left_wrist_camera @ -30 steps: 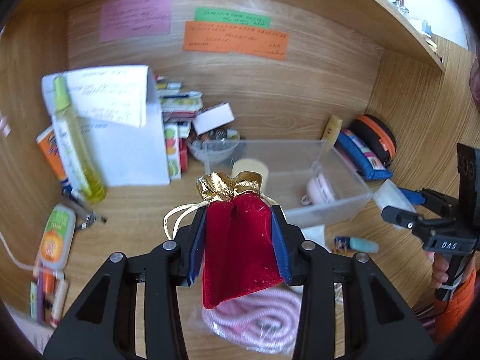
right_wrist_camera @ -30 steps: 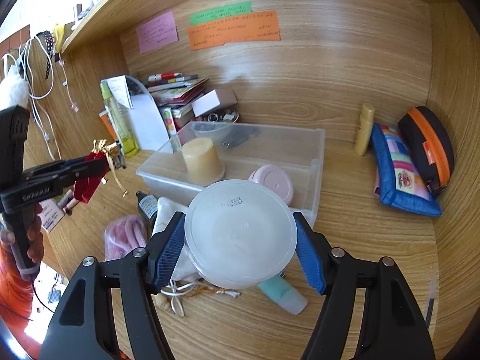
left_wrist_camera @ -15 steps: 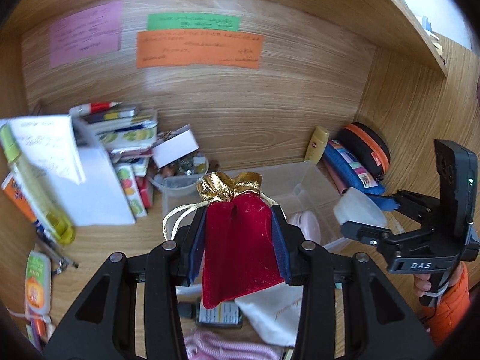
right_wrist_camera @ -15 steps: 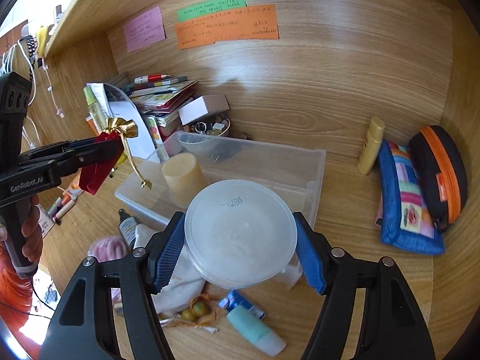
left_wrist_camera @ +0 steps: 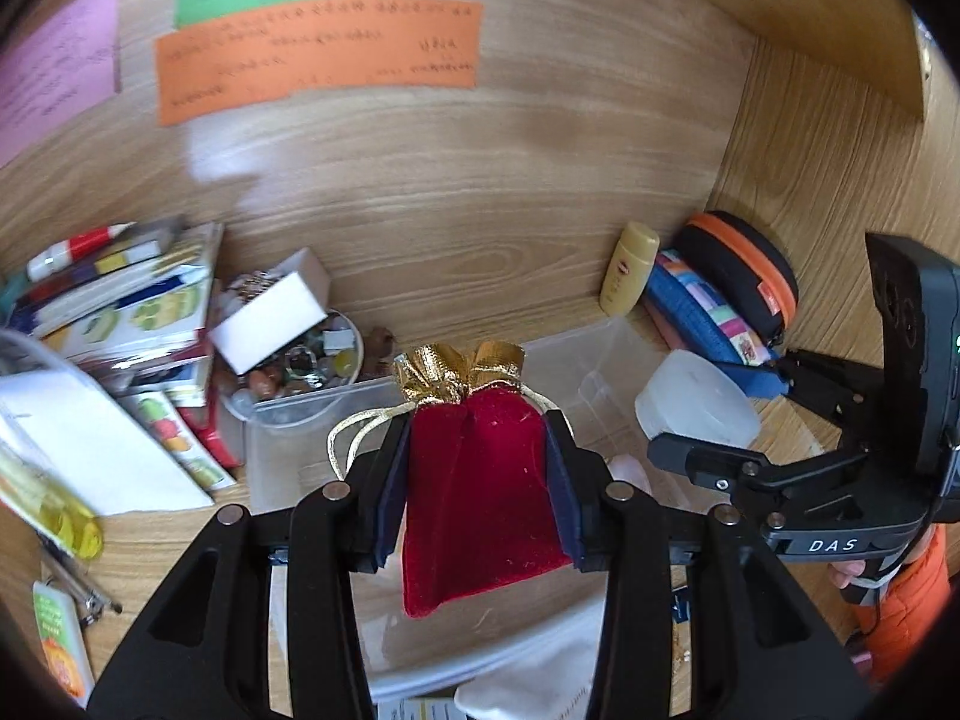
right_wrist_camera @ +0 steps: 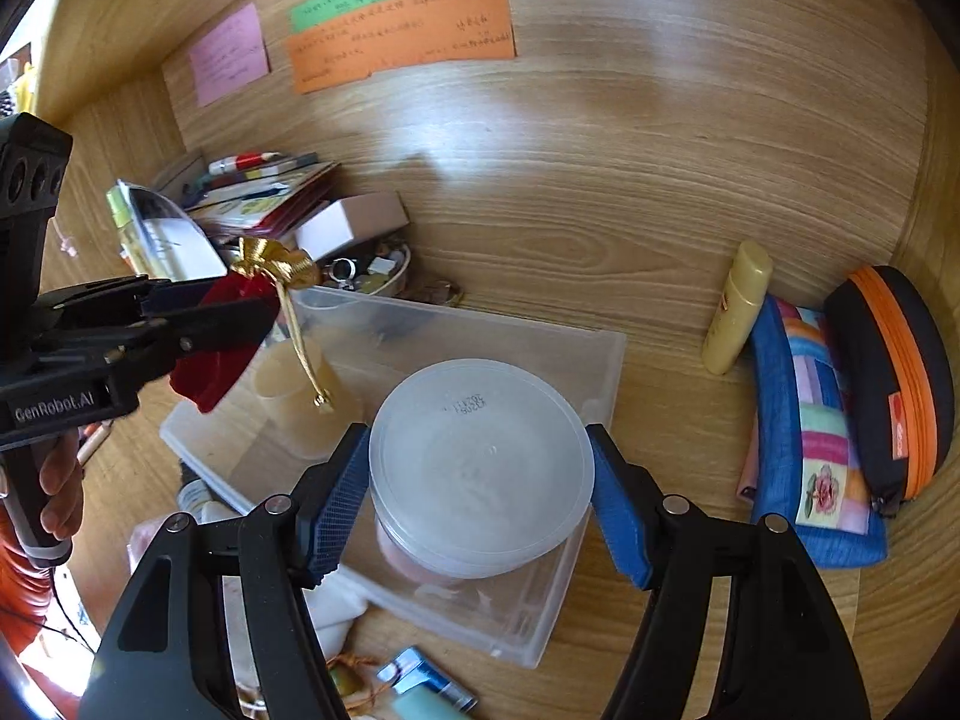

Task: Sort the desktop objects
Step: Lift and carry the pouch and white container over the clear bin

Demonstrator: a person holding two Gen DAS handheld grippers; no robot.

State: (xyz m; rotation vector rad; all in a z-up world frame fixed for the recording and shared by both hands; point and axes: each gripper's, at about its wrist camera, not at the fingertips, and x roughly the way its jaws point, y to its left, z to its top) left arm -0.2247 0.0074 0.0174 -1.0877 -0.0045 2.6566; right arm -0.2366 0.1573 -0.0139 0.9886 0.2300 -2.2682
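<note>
The clear plastic bin sits mid-desk, open-topped, holding a tan cup at its 9 o'clock end and a pink round thing, mostly hidden under the tub. The right gripper is clamped on a round translucent tub from both sides and holds it over the bin's near end. The left gripper pinches a red velvet pouch with a gold top; in the right wrist view the pouch hangs above the bin's 9 o'clock edge, its gold cord dangling over the cup. At 11 o'clock from the bin a small round bowl holds beads and trinkets, a white box resting on it. At 3 o'clock, bare wood separates the bin from a yellow bottle, a blue patchwork pouch and a black-orange case against the side wall.
</note>
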